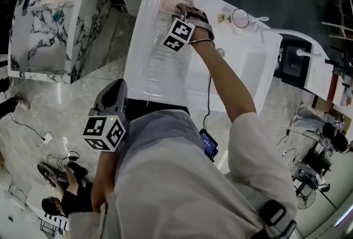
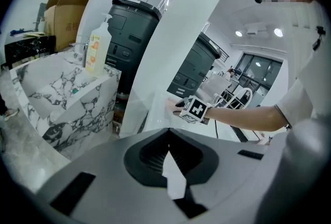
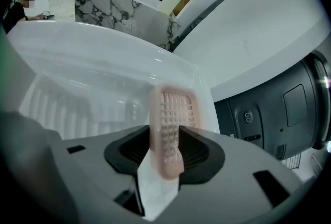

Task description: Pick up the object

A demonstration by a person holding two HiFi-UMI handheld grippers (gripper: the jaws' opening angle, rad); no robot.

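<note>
Pink grid pad (image 3: 173, 109): 1, lying by the far edge of the white tray (image 1: 149, 67), close to the far-left corner as the head view shows it.
Right gripper (image 3: 166, 132): 1, reached out over that far edge and pointing steeply down. Its 2 jaws are closed against the long sides of the pink grid pad, which runs lengthwise between them.
Left gripper (image 2: 168, 135): 1, held low beside the person's body, off the near-left corner of the white tray. Its 2 jaws meet at the tips with nothing between them.
Marker cubes: 2, 1 on the right gripper (image 1: 178, 34) and 1 on the left gripper (image 1: 104, 132).
White tray: 1, ribbed across its left part, with the pad the only thing seen on that part.
Marble block (image 1: 49, 28): 1, standing on the floor left of the white tray, apart from it.
Pump bottle (image 2: 98, 47): 1, upright on the marble block's top.
Dark machines: 2, 1 nearer (image 2: 129, 42) and 1 farther (image 2: 196, 70), behind the white counter.
</note>
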